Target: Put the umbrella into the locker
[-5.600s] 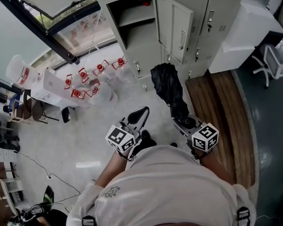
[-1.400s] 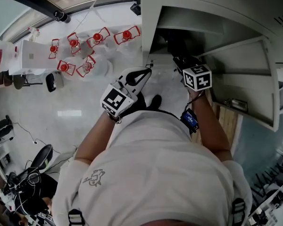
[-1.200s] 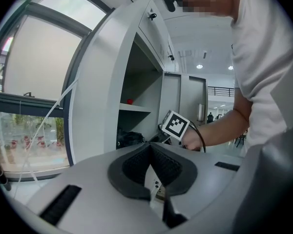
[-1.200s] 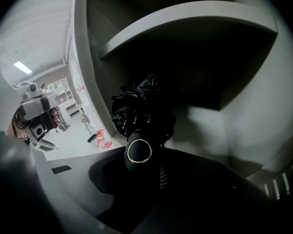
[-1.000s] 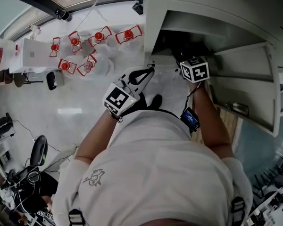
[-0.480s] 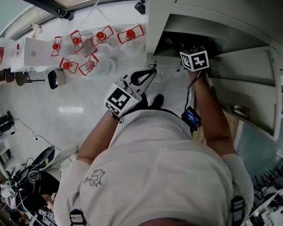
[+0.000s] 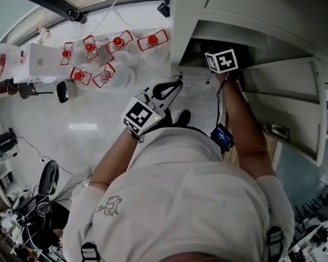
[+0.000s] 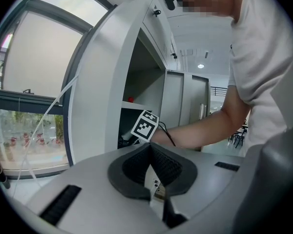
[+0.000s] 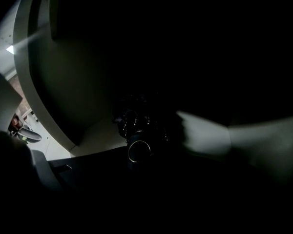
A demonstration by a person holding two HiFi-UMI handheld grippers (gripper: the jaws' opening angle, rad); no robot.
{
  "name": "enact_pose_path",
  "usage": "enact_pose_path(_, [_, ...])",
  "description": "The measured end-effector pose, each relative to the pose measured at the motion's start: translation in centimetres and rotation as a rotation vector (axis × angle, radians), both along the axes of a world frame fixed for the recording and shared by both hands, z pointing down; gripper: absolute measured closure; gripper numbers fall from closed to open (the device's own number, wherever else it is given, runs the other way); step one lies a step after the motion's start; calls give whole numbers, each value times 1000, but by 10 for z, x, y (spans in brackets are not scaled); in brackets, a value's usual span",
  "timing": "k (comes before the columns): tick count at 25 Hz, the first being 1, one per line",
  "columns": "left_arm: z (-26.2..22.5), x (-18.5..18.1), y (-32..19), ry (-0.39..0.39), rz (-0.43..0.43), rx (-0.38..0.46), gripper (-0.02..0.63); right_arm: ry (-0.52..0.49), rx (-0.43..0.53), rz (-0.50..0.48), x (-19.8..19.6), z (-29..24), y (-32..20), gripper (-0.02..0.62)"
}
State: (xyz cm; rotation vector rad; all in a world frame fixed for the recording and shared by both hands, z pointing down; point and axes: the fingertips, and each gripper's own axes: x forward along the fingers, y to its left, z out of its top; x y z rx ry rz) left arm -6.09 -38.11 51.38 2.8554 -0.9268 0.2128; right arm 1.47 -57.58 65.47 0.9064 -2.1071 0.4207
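Right tongs (image 7: pixel 219 54) in locker (image 7: pixel 179 26) — door (image 7: pixel 287 94) beside; red stools (image 7: pixel 116 41)

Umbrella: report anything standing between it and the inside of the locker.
Nothing visible blocks it. The locker has its door swung open to the right, and the umbrella is already within the locker's walls. Farther in, the right gripper view is too dark to check.
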Motion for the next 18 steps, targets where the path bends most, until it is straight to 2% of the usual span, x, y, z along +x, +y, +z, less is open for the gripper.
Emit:
enact_pose_path(11, [0,1,2,-1,6,-5,595,-29,8,-2,-3,0,-1,430])
enact_pose_path(15, [1,1,4,-2,6,-7,594,-77,-8,11,-4,0,4,367])
enact_pose_path(18, [0,3,6,0,8,-6,595,-76,19,21,-3,-3,8,357])
